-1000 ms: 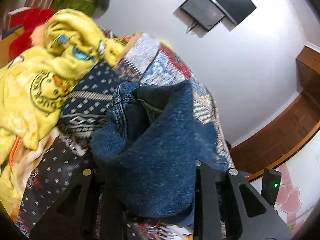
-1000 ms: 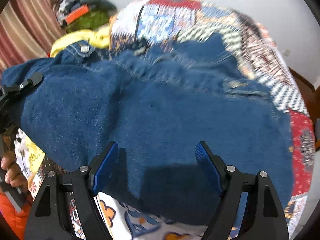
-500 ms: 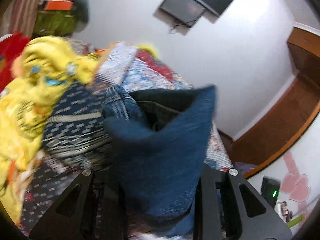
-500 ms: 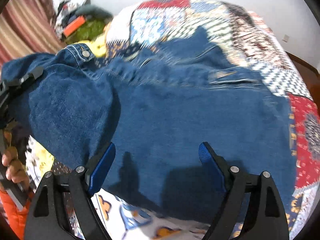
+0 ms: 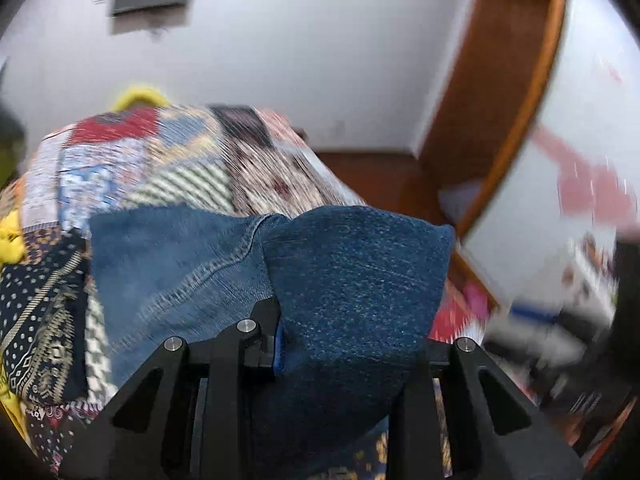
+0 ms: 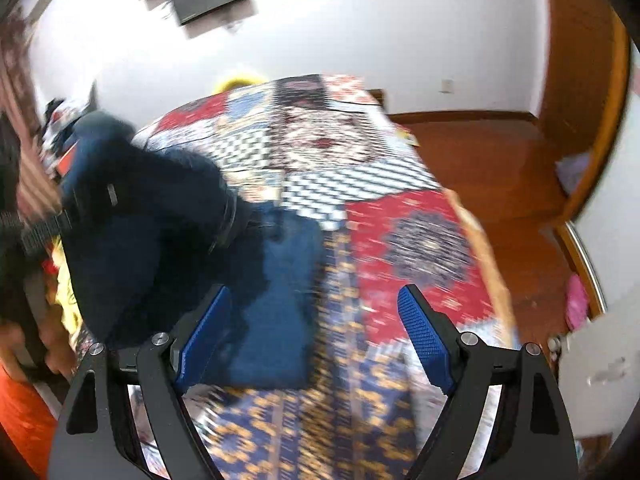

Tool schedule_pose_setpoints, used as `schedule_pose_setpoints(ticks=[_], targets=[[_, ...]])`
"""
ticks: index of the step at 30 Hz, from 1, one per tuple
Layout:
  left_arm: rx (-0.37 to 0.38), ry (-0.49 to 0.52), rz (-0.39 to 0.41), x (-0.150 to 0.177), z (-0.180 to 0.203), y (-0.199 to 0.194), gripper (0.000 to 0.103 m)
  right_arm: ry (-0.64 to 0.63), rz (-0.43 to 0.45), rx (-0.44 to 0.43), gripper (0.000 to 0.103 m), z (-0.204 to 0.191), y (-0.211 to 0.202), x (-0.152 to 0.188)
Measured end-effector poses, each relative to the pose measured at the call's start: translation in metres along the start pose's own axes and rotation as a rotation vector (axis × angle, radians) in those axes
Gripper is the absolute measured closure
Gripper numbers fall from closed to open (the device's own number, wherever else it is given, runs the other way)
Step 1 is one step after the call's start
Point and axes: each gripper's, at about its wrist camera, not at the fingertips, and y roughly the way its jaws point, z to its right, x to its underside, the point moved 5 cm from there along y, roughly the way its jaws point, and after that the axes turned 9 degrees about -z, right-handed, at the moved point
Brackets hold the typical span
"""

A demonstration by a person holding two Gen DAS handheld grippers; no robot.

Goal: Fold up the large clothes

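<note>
The left black two-finger gripper (image 5: 344,344) sits at the bottom centre of its view, fingers closed onto a bunched fold of dark blue denim garment (image 5: 352,280). The right black gripper with blue ribbed pads (image 6: 316,336) fills the bottom of its view, fingers spread wide with nothing between them.

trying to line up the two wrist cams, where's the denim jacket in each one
Left wrist: the denim jacket fills the lower centre, bunched in the left gripper.
Right wrist: it is at centre left, dark, draped onto the patchwork quilt, left of the open right gripper.
Shared landmark: the patchwork quilt.
</note>
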Motion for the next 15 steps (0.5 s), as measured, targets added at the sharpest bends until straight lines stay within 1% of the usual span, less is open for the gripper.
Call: schedule_pose_setpoints(ticks=[2, 5, 8, 10, 13, 15], targets=[[0.000, 0.064, -0.038, 0.020, 0.016, 0.010, 0.078, 0.036, -0.011, 0.016, 0.020, 0.019, -0.003, 0.008], [0.002, 0.159, -0.081, 0.046, 0.038, 0.020, 0.078, 0.073, -0.035, 0.032, 0.020, 0.038, -0.002, 0.018], [0.025, 0.221, -0.146, 0.071, 0.053, 0.033, 0.078, 0.108, -0.061, 0.011, 0.020, 0.045, 0.002, 0.031], [0.007, 0.259, -0.190, 0.085, 0.055, 0.047, 0.078, 0.125, -0.071, -0.009, 0.020, 0.050, 0.002, 0.036], [-0.012, 0.282, -0.211, 0.092, 0.059, 0.053, 0.076, 0.144, -0.075, -0.037, 0.020, 0.051, -0.002, 0.041], [-0.021, 0.280, -0.218, 0.092, 0.061, 0.047, 0.069, 0.147, -0.074, -0.055, 0.020, 0.049, -0.005, 0.042]])
